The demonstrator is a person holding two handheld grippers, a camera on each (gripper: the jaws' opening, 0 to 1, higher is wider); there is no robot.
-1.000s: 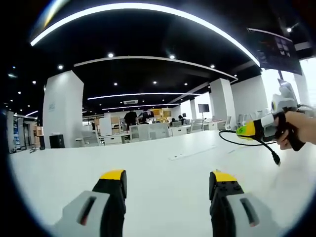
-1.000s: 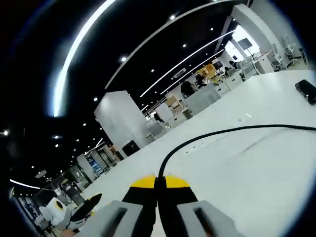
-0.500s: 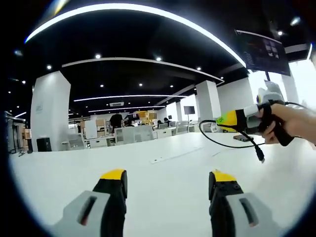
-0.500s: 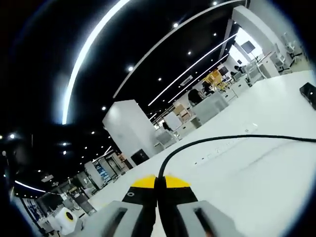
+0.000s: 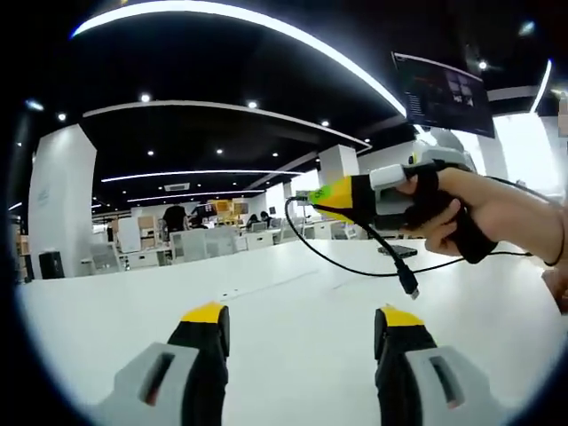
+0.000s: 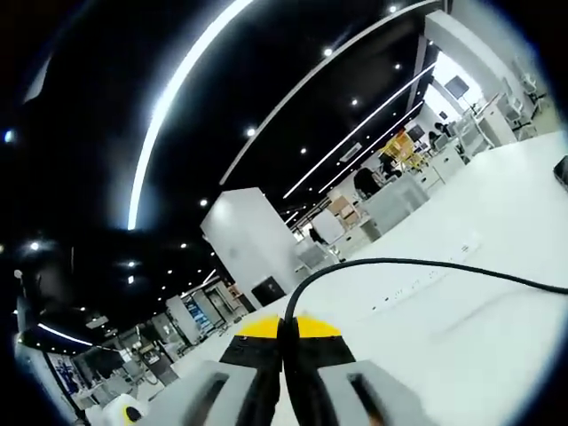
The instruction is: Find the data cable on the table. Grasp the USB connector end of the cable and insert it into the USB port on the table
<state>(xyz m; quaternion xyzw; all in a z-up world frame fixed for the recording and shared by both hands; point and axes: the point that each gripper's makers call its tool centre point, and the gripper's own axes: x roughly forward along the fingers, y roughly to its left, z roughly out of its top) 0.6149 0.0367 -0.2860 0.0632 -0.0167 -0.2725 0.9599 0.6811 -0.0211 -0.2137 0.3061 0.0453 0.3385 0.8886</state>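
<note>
The right claw is pinching the cable, plug dangling centre right, left claw gaping; plugging in is waiting.

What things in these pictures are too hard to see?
- Right gripper view: the strip on the table is too small to show a USB port.
- Right gripper view: the cable runs off the right edge, hiding its far end.
- Right gripper view: a dark thing is cut off by the edge.

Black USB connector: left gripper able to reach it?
Probably yes: the black USB connector hangs free on the black cable from the right gripper, ahead of the open left gripper, nothing between.
</note>
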